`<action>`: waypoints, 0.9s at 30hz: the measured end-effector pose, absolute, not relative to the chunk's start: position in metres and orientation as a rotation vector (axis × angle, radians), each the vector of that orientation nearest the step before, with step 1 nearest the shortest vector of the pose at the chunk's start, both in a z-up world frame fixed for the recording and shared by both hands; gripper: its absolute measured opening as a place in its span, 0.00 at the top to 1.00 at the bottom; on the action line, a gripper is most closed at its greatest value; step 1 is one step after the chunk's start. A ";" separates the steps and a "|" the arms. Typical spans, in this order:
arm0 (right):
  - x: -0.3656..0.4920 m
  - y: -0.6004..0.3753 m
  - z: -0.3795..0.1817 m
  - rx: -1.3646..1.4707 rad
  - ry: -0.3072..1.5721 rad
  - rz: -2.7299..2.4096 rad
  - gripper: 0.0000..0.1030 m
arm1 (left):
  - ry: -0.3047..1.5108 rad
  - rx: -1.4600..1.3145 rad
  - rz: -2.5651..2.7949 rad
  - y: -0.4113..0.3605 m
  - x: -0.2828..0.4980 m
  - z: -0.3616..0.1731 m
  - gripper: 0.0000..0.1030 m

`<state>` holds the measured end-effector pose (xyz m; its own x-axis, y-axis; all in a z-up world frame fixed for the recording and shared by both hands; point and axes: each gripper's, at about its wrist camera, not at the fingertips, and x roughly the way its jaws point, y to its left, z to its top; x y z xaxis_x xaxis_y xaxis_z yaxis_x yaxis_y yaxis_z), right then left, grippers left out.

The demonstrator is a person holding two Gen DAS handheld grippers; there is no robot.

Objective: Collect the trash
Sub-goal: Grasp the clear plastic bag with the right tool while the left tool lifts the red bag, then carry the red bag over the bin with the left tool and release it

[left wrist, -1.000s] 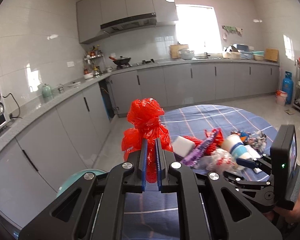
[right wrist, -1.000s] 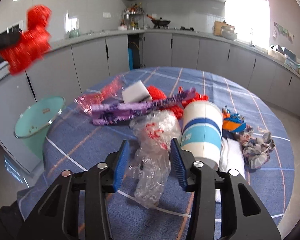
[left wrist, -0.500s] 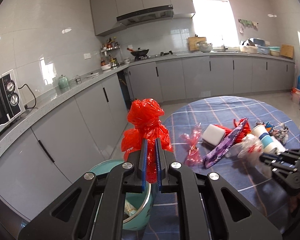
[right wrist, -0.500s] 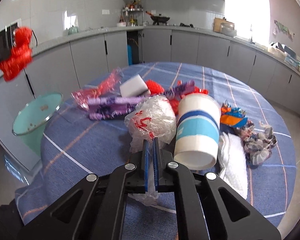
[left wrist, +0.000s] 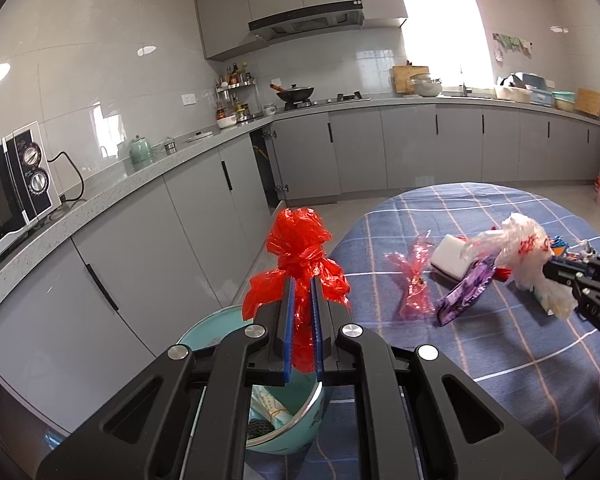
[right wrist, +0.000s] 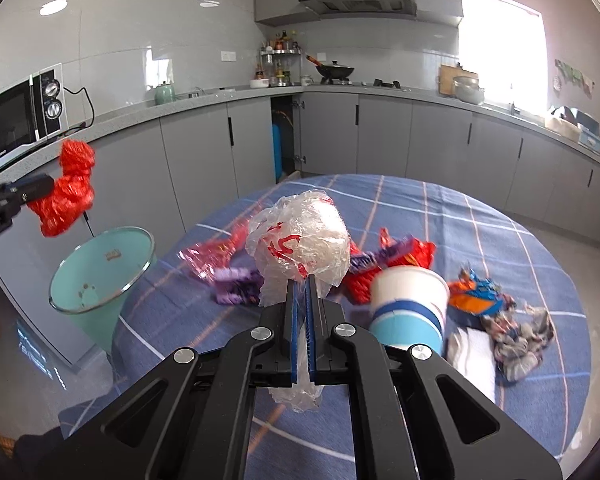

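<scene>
left gripper (left wrist: 300, 300): fingers clamped on red bag (left wrist: 298, 248), bin (left wrist: 288, 420) at 6 o'clock | right gripper (right wrist: 300, 296): fingers pinching clear bag (right wrist: 300, 246)

- Your left wrist view looks forward and down along its tongs (left wrist: 300, 300), close above the teal bin (left wrist: 300, 420) beside the tabletop (left wrist: 460, 340).
- Your right wrist view looks down along its tongs (right wrist: 300, 300), near over the tabletop (right wrist: 440, 208).
- Both views share the tabletop, bin (right wrist: 100, 280) and kitchen counter (left wrist: 140, 176).

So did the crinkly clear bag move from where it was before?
Yes. The clear plastic bag, shut in the right gripper, has come up off the table; earlier it lay beside the paper cup.
</scene>
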<state>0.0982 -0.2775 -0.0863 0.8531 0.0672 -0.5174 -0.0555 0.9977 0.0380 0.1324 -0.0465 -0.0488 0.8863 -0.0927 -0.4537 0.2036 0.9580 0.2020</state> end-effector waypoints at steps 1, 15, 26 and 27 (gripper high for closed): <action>0.101 -0.275 -0.084 0.022 0.541 0.070 0.96 | 0.461 0.249 -0.149 -0.044 0.134 -0.051 0.92; 0.127 -0.241 -0.069 0.005 0.515 0.132 0.96 | 0.495 0.229 -0.101 -0.018 0.147 -0.062 0.92; 0.146 -0.217 -0.064 -0.019 0.507 0.176 0.96 | 0.506 0.210 -0.047 0.005 0.158 -0.065 0.92; 0.147 -0.214 -0.064 -0.020 0.506 0.183 0.96 | 0.504 0.210 -0.039 0.007 0.158 -0.065 0.92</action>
